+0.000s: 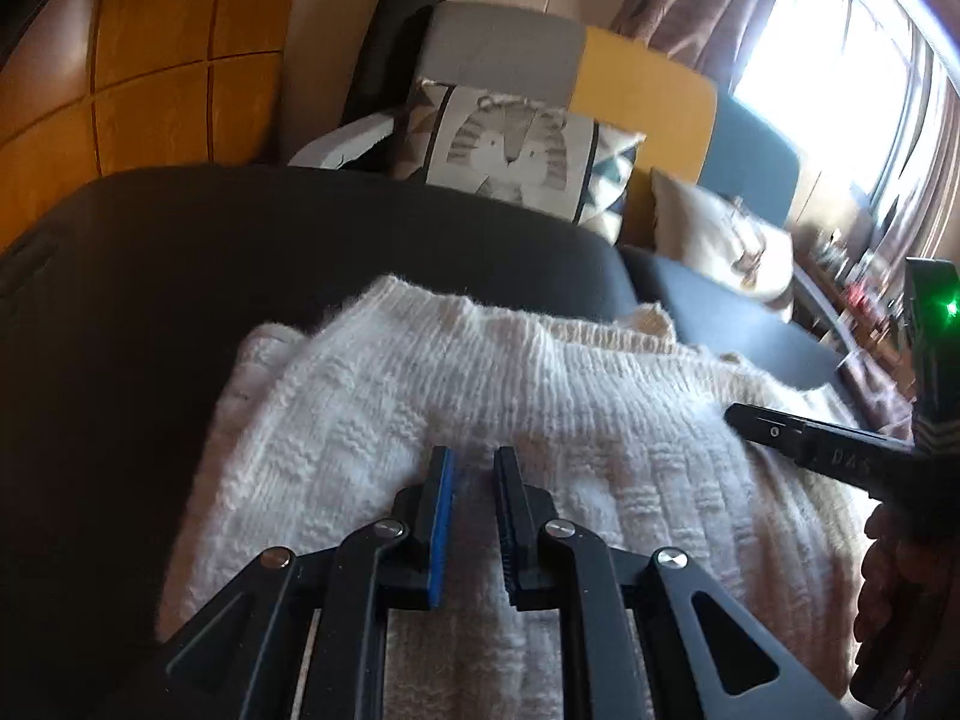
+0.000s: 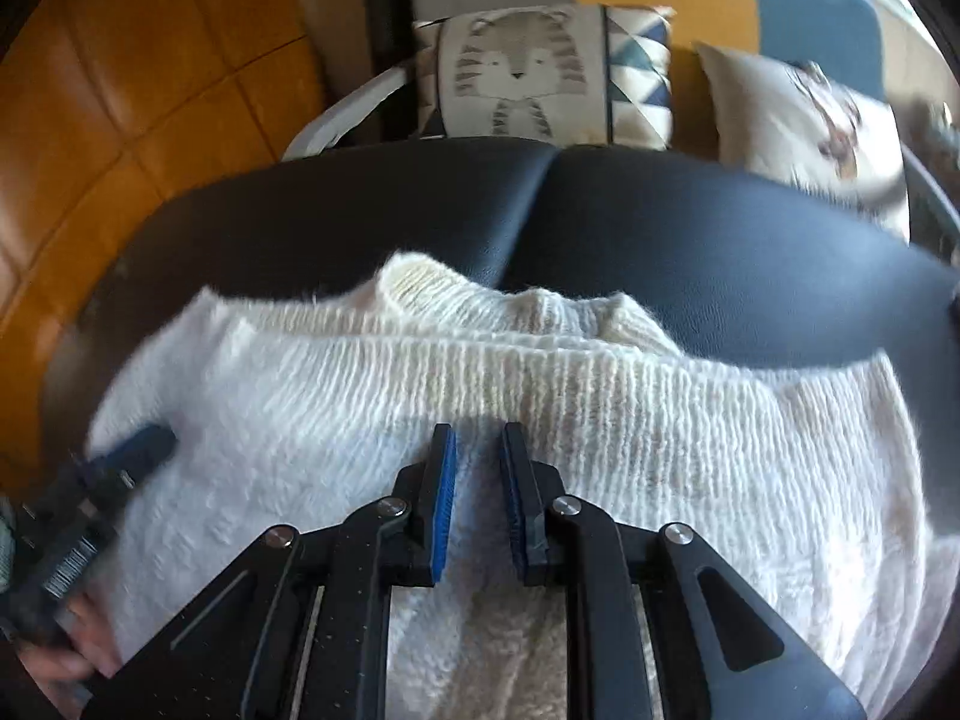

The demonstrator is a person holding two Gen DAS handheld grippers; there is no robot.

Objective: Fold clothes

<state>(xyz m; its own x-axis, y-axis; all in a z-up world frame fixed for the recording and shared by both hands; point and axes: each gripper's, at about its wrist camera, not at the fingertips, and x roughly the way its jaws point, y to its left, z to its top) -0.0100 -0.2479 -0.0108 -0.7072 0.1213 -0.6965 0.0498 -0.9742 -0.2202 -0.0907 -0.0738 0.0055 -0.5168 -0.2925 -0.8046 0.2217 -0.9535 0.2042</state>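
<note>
A cream knitted sweater [image 1: 540,372] [image 2: 600,420] lies folded on a black sofa seat [image 1: 240,240] [image 2: 720,240]. Its ribbed hem runs across just beyond my fingers, and its collar [image 2: 420,282] is at the far edge. My left gripper [image 1: 474,456] is over the sweater's left part, its jaws nearly together with knit in the narrow gap. My right gripper [image 2: 478,435] stands the same way over the middle, knit between its blue pads. Each gripper shows in the other's view: the right gripper [image 1: 744,420] low over the sweater, the left gripper [image 2: 144,444] blurred at the sweater's left edge.
A tiger-print cushion [image 1: 510,144] [image 2: 516,72] and a pale cushion [image 1: 720,240] [image 2: 798,108] lean against the sofa back. Orange wooden floor [image 1: 150,90] [image 2: 120,120] lies to the left. A bright window [image 1: 840,60] with curtains is at the right. A person's hand [image 1: 900,570] holds the right gripper.
</note>
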